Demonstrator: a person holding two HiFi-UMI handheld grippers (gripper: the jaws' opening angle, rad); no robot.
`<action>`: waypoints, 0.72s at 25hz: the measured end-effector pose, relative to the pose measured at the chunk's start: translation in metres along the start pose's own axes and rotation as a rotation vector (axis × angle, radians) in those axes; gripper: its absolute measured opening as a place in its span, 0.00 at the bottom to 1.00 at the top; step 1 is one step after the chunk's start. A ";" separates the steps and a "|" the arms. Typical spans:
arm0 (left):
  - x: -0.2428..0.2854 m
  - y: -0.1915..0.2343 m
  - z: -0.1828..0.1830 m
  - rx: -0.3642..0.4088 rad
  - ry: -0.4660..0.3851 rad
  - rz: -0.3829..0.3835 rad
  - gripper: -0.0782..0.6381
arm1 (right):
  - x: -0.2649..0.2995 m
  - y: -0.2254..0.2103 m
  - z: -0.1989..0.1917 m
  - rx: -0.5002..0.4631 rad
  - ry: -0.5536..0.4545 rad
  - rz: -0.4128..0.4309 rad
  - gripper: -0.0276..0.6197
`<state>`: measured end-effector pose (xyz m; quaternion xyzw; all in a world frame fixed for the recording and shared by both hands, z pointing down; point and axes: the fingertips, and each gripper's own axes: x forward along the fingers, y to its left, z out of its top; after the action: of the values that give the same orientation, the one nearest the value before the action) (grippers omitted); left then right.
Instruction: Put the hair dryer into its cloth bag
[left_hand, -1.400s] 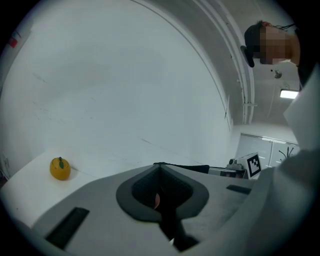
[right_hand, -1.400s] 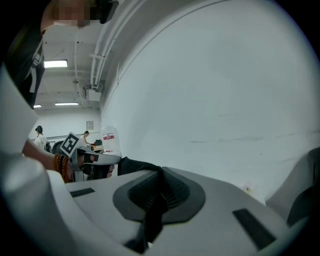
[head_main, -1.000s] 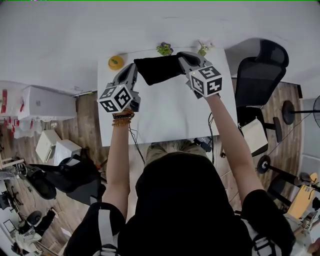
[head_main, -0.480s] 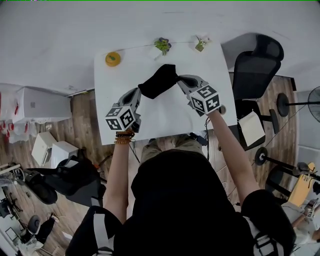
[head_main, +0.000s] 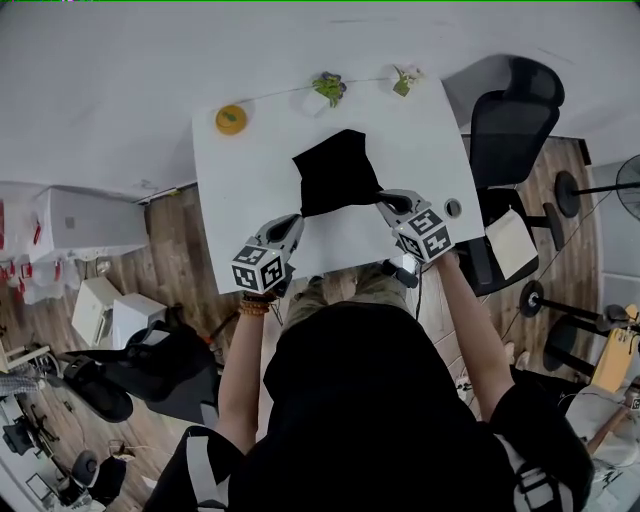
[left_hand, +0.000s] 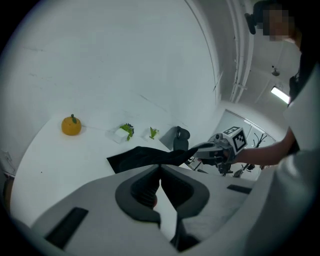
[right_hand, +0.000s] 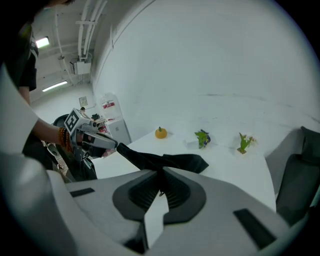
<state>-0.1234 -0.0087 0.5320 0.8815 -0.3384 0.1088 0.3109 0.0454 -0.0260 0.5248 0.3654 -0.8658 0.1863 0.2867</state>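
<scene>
Where it spreads, the cloth bag (head_main: 338, 172) — black — folds.

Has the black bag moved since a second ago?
Yes. The black bag has come toward the person, away from the small plants at the far edge of the table. The left gripper and right gripper hold its near corners.

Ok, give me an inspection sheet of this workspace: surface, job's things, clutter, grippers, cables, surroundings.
Surface: white table, set against a white wall.
Job's things: black cloth bag over the table's middle; hair dryer not seen.
Clutter: orange ornament at the far left corner; two small plants along the far edge.
Grippers: left gripper and right gripper each shut on a near corner of the bag.
Cables: thin line along the far edge; cannot tell if it is a cable.
Surroundings: black office chair on the right; wooden floor.
</scene>
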 end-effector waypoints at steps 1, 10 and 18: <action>-0.002 -0.002 -0.010 -0.006 0.027 -0.029 0.15 | -0.001 0.004 -0.017 0.009 0.047 0.005 0.10; -0.062 0.042 0.013 0.065 -0.032 0.023 0.35 | -0.034 0.027 -0.079 -0.030 0.184 0.057 0.21; -0.076 0.011 0.142 0.298 -0.371 0.165 0.35 | -0.080 0.010 0.089 -0.195 -0.236 -0.189 0.23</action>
<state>-0.1900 -0.0632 0.3960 0.8918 -0.4407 0.0188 0.1001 0.0509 -0.0249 0.4048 0.4352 -0.8691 0.0296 0.2333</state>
